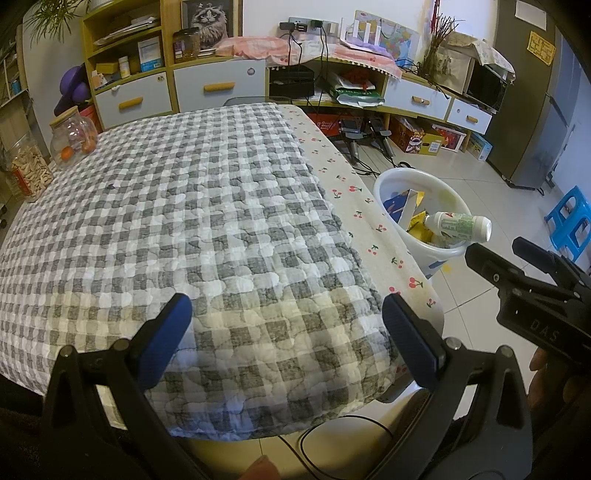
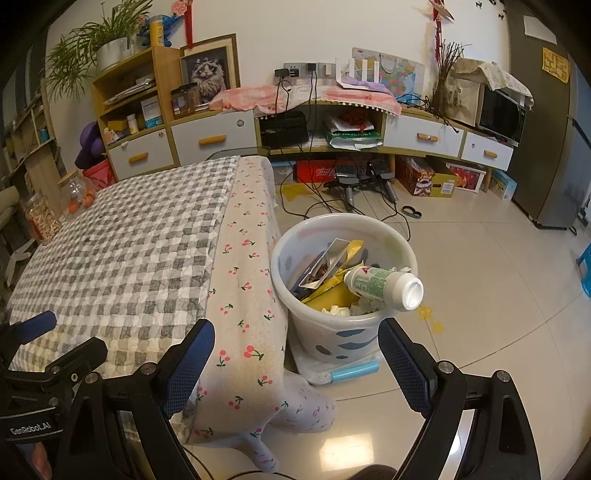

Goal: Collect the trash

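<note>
Pale glossy floor tiles (image 2: 480,258) reflected light. White walls (image 2: 258,33) backed a low wooden cabinet (image 2: 424,138) with white drawers, a framed cat picture (image 2: 210,74) and a grey fridge (image 2: 550,147).

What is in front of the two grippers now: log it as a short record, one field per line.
bin: white plastic waste bucket on the tiled floor beside the table
bin contents: white plastic bottle with green label lying across the rim, yellow wrappers, crumpled tissue
table: grey checked quilt over cherry-print cloth, no trash visible on it
left hand-held gripper: open, empty, over the quilt
right hand-held gripper: open, empty, facing the bin
</note>
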`<state>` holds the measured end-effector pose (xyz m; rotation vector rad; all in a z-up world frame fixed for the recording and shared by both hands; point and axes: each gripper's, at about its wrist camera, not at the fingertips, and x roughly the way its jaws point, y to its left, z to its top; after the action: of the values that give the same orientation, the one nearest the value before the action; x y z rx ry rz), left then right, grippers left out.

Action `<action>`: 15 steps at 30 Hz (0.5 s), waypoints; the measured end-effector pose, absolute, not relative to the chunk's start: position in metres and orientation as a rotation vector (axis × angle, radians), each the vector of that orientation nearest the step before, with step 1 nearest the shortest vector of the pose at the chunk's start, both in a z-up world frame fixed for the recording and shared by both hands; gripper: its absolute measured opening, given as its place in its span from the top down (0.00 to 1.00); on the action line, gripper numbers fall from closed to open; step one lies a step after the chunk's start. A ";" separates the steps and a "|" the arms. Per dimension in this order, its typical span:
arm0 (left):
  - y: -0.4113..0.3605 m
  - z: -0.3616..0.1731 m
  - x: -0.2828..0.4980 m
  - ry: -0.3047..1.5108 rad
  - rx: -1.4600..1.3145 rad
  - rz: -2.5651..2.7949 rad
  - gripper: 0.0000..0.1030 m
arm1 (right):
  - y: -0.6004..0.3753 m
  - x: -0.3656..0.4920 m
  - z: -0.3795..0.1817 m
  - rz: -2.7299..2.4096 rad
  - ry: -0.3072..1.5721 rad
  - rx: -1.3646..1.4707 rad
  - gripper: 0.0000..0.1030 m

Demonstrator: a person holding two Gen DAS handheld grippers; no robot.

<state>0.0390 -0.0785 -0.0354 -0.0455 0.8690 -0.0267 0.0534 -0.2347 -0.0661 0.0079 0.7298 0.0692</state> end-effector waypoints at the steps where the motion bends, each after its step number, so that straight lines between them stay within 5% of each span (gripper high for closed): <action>1: -0.078 -0.035 0.039 0.868 -0.045 -0.027 0.01 | -0.235 0.053 -0.066 0.070 0.730 0.009 0.11; 15: -0.075 -0.031 0.040 0.861 -0.057 -0.023 0.01 | -0.230 0.059 -0.065 0.063 0.740 0.020 0.11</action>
<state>0.0397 -0.0753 -0.0311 -0.0568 0.8614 -0.0235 0.0585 -0.2299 -0.0650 0.0204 0.7397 0.0634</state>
